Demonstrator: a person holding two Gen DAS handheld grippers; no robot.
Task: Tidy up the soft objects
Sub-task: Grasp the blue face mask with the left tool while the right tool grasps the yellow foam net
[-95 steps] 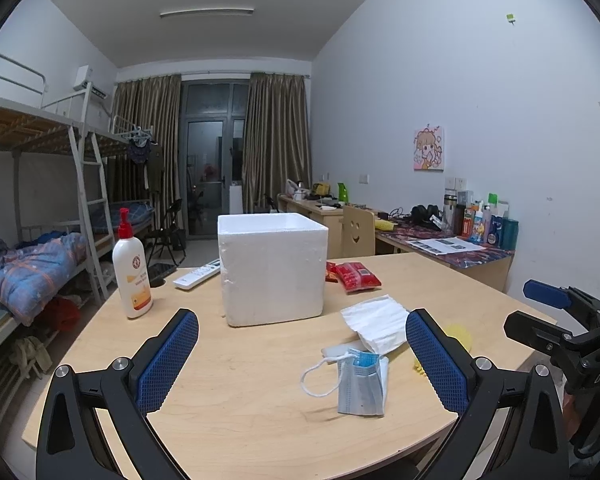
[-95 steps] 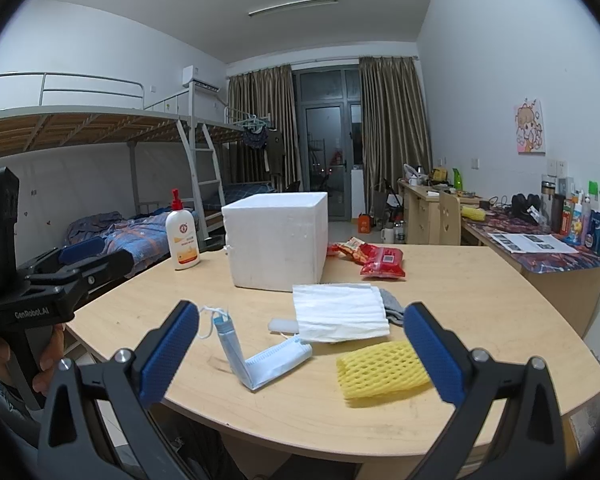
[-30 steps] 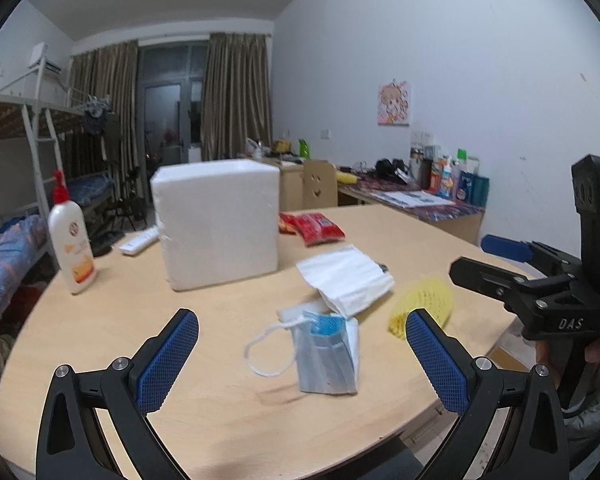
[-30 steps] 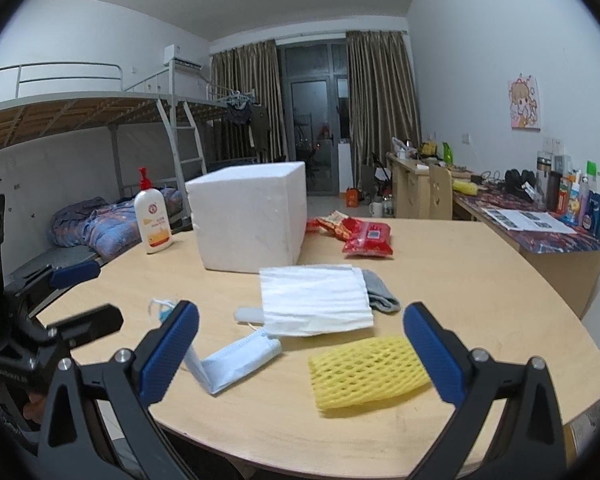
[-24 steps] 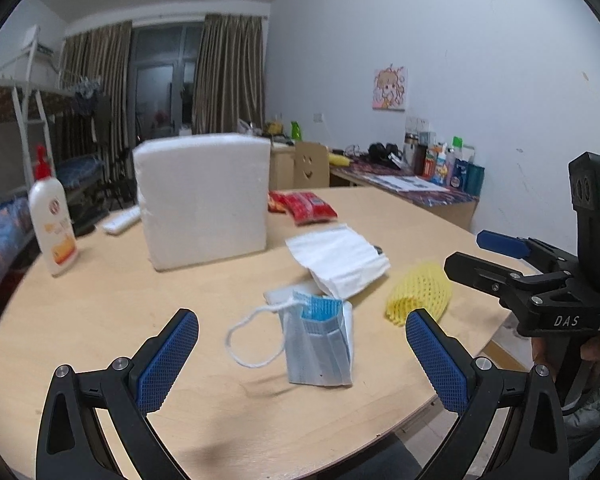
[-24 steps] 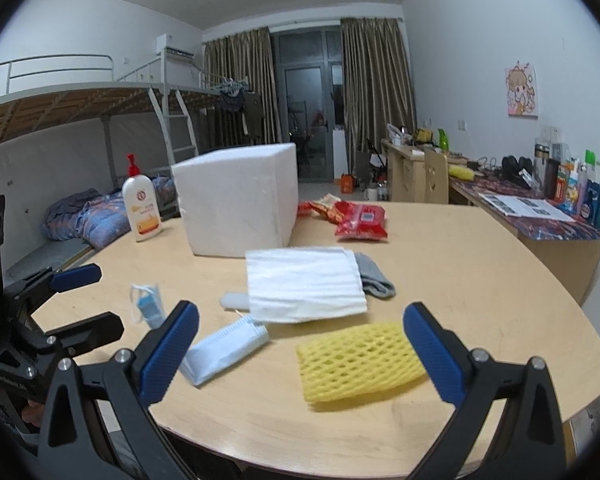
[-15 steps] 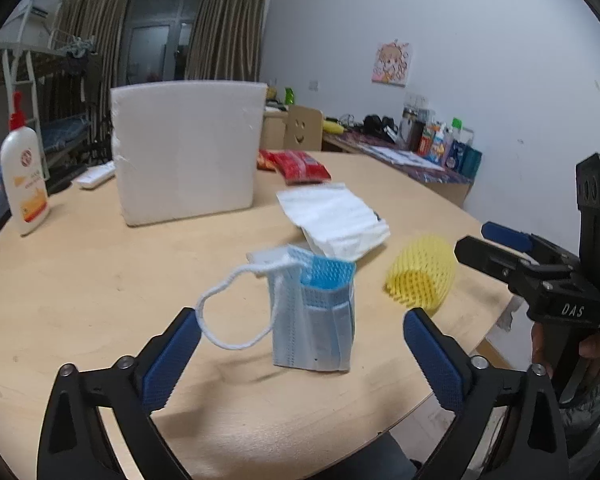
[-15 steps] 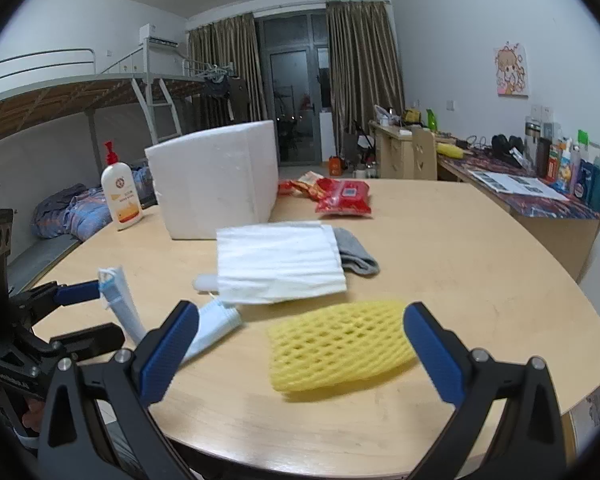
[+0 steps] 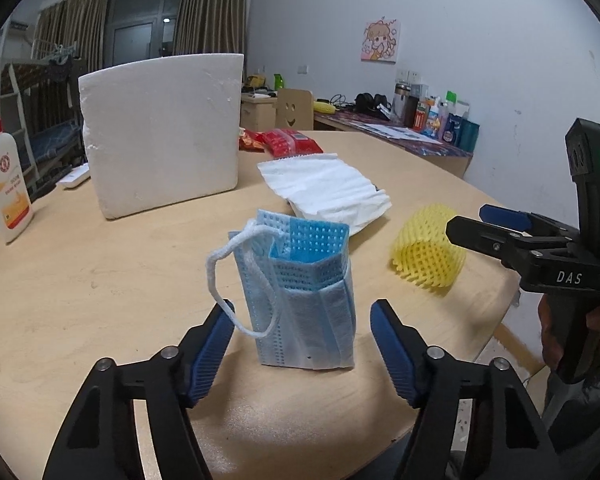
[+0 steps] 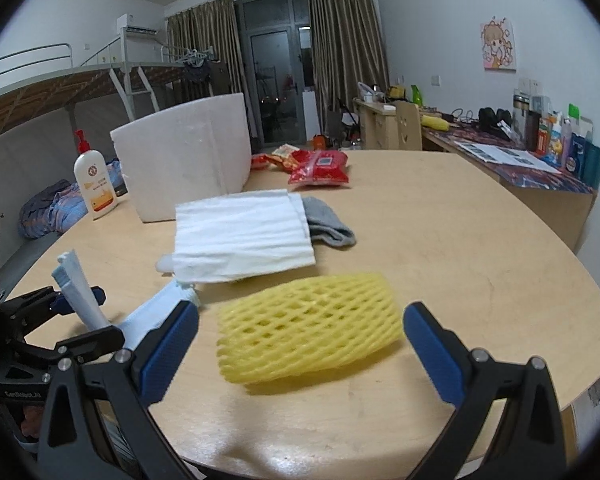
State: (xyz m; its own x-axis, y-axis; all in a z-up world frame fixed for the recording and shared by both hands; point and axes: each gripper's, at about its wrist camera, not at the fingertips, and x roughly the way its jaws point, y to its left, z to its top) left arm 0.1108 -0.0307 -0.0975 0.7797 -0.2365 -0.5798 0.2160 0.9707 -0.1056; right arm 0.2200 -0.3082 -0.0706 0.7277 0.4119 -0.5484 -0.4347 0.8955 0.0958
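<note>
A folded blue face mask [image 9: 304,292] stands on the round wooden table [image 9: 100,264], between the blue pads of my left gripper [image 9: 302,336]. The jaws are closing and the pads do not touch the mask. A yellow foam net sleeve [image 10: 308,332] lies between the wide-open fingers of my right gripper [image 10: 300,344], untouched. A white folded cloth [image 10: 240,236] covers part of a grey sock [image 10: 326,226] behind it. The white foam box [image 9: 160,136] stands farther back. The right gripper [image 9: 500,228] also shows beside the net sleeve [image 9: 426,252] in the left wrist view.
A lotion bottle [image 9: 6,184] stands at the table's left edge. Red snack packets [image 10: 316,166] lie beyond the cloth. A remote [image 9: 76,178] lies left of the box. A cluttered desk [image 10: 532,160] lines the right wall, and a bunk bed [image 10: 60,92] stands on the left.
Both grippers have come down and forward toward the table. The left jaws have narrowed around the blue mask. The right gripper now frames the yellow net sleeve.
</note>
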